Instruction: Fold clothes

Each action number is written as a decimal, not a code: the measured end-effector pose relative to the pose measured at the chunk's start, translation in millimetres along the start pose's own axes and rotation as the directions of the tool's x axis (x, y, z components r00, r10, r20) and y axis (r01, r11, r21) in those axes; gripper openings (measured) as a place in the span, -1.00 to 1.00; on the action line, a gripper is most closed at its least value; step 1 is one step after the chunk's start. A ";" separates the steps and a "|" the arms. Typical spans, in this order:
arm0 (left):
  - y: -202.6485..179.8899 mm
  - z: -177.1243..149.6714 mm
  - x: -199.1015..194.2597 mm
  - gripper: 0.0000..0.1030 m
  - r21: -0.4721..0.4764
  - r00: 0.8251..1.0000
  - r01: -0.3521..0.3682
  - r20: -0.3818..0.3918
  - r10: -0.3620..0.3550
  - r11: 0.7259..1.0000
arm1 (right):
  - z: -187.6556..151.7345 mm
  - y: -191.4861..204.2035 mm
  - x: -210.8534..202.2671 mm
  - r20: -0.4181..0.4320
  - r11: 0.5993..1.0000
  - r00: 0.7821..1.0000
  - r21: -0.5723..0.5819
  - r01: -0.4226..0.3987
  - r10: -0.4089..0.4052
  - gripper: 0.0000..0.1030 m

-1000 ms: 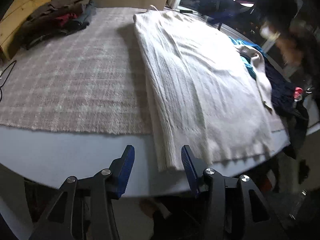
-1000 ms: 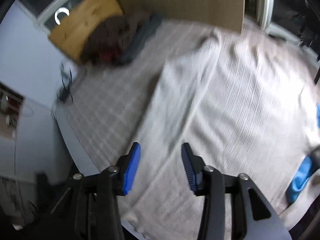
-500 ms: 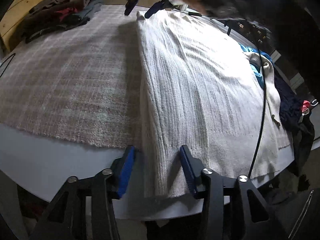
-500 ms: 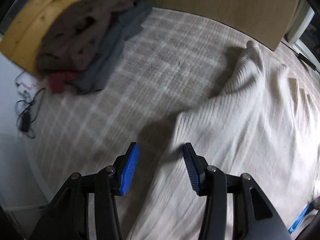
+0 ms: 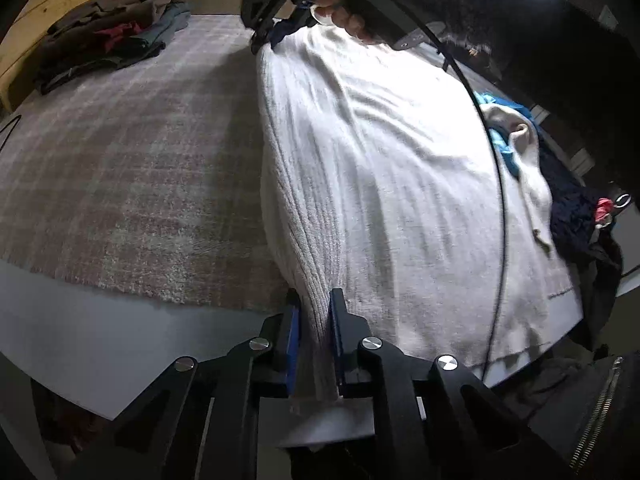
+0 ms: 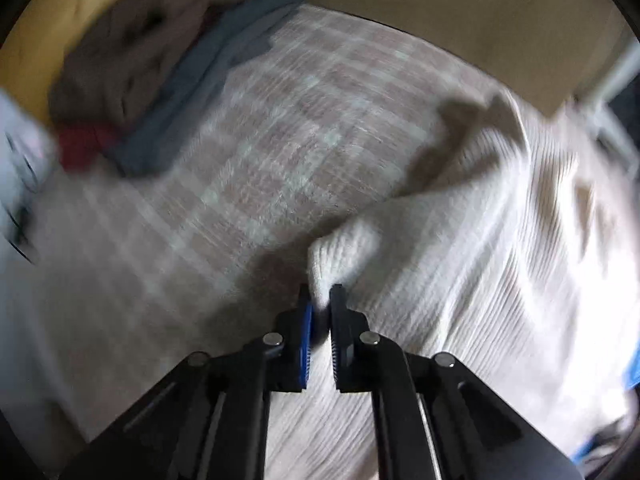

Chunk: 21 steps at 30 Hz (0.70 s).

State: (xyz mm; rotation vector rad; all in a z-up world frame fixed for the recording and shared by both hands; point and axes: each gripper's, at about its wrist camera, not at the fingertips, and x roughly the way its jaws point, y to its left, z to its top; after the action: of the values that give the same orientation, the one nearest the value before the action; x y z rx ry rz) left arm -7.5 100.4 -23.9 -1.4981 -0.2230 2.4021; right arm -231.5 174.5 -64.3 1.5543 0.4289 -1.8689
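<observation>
A cream ribbed sweater lies spread on a plaid blanket over the table. My left gripper is shut on the sweater's near left corner at the table's front edge. My right gripper is shut on the sweater's far left edge, and it also shows at the top of the left wrist view, held by a hand. The right wrist view is blurred by motion.
A pile of dark, red and grey-blue clothes lies at the far left of the blanket; it also shows in the right wrist view. More clothes, blue and dark, hang at the right edge. A black cable crosses the sweater.
Both grippers were open and apart from the sweater; both have moved onto its left edge and shut on it, left at the near corner, right at the far end.
</observation>
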 end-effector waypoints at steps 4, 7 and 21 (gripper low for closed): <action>-13.2 7.5 -20.4 -0.80 0.028 0.998 0.050 0.031 -0.051 0.998 | -15.6 -42.7 -30.5 0.070 0.984 0.987 0.097 -0.151 0.144 -0.87; -34.6 12.5 -38.9 -0.80 0.099 0.994 0.093 0.048 -0.098 0.991 | -33.3 -79.6 -57.6 0.153 0.953 0.963 0.176 -0.248 0.223 -0.87; -121.3 4.1 -2.6 -0.81 0.408 0.985 0.160 -0.123 -0.120 0.899 | -116.9 -209.9 -57.3 0.241 0.857 0.951 0.430 -0.284 0.194 -0.87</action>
State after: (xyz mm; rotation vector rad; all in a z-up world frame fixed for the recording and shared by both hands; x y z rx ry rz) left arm 10.6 213.9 14.9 -1.3380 0.1898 2.0880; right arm -280.6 416.5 -70.6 1.6102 -0.3142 -1.9817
